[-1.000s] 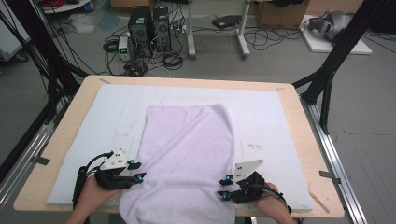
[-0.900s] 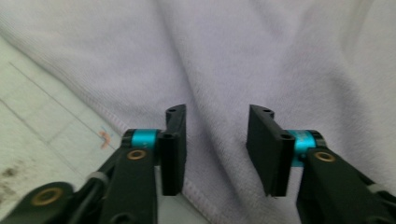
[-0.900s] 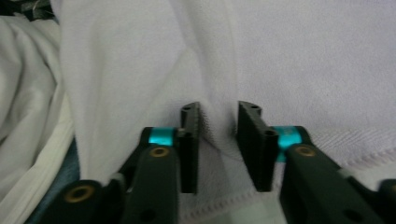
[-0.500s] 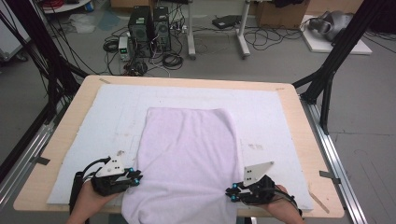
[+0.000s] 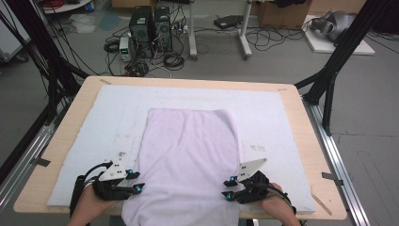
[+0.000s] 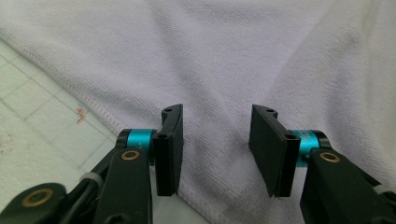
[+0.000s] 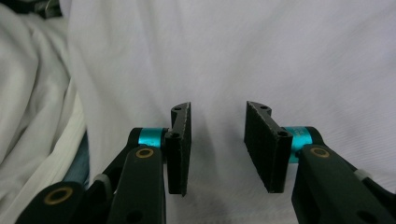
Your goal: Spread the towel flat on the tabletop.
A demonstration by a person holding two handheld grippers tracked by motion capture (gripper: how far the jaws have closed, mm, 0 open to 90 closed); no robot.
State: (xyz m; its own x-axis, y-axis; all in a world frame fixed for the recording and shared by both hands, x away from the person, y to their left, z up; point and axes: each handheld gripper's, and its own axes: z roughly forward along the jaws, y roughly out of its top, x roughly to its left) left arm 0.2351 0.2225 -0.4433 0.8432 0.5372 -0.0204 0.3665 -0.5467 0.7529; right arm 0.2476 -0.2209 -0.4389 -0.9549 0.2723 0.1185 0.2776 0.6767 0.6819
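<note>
High view: we saw lavender towel (image 5: 190, 160) spread at centre of frame on white mat (image 5: 282, 117), near end draped over table edge at bottom. Left gripper (image 5: 136, 182) sat at towel's lower left edge, right gripper (image 5: 229, 188) at lower right edge. Both had jaws parted, just reopened, towel beneath, nothing pinched between pads.
</note>
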